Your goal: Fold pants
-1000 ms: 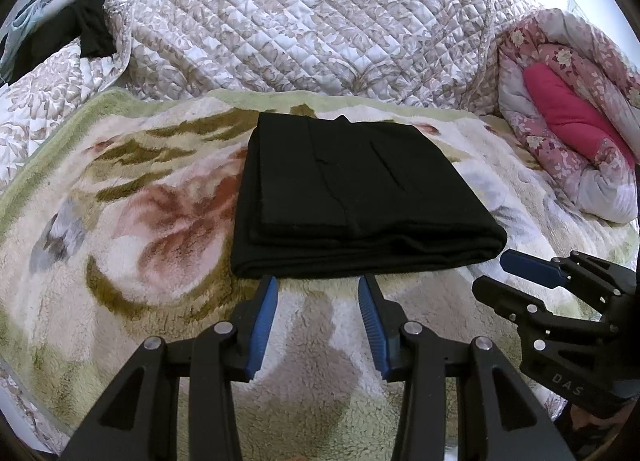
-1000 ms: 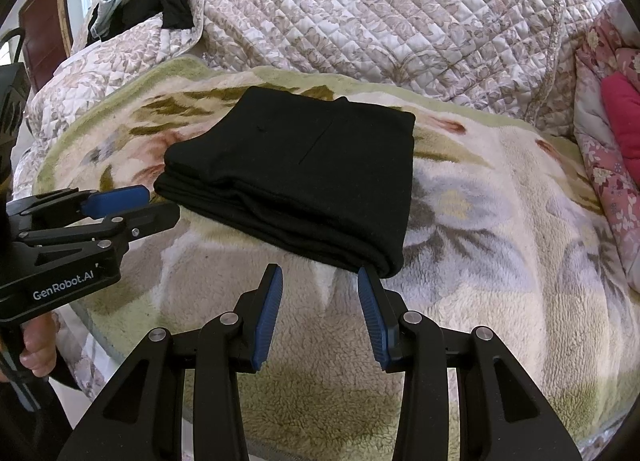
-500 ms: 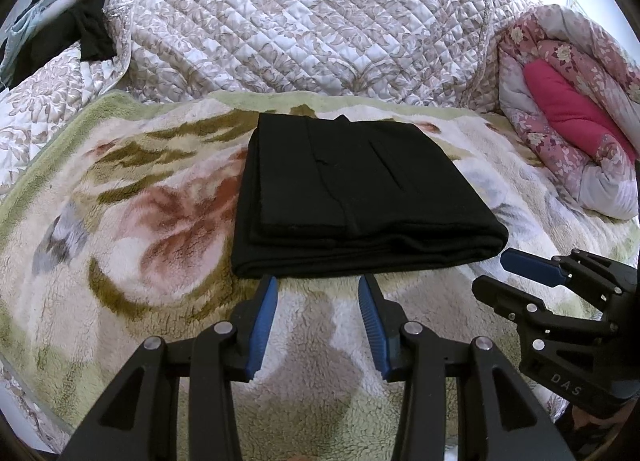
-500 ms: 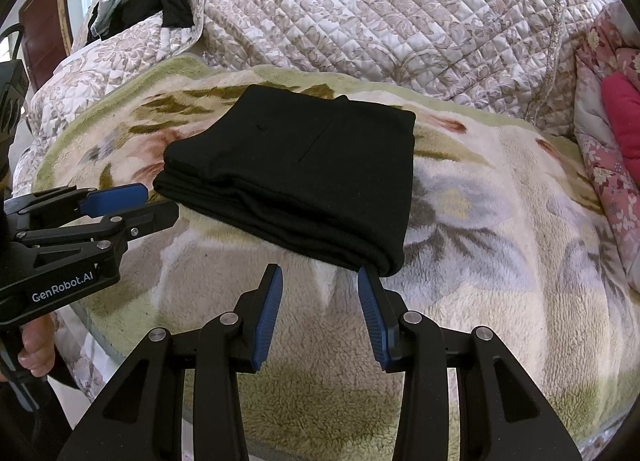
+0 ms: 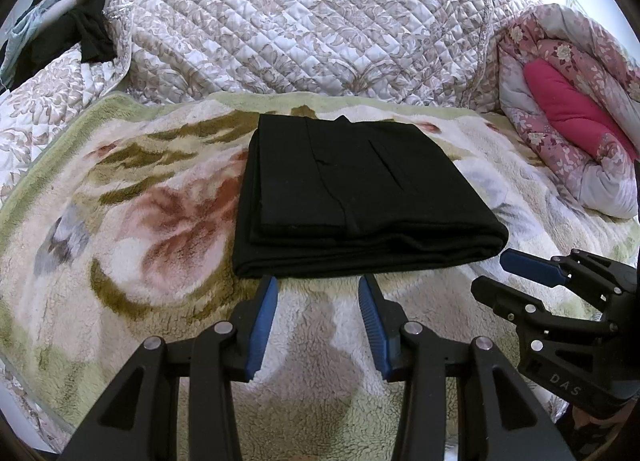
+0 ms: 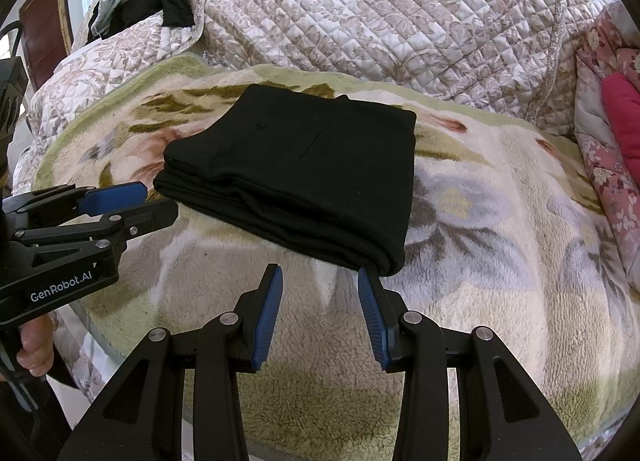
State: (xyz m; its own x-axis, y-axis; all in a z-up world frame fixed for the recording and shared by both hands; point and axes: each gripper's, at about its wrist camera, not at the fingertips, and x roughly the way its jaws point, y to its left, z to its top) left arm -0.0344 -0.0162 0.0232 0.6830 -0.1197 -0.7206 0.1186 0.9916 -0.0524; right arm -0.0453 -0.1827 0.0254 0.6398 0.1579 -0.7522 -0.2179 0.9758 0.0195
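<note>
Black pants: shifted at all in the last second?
No. The folded black pants sit on the same floral blotches of the fleece blanket as before, with the near edge just beyond the open left gripper, as before.

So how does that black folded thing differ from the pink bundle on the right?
The black pants are plain, folded flat into a neat rectangle mid-blanket. The pink floral quilt is patterned, puffy and loosely rolled up at the blanket's edge. Both are fabric, and neither gripper touches them.
</note>
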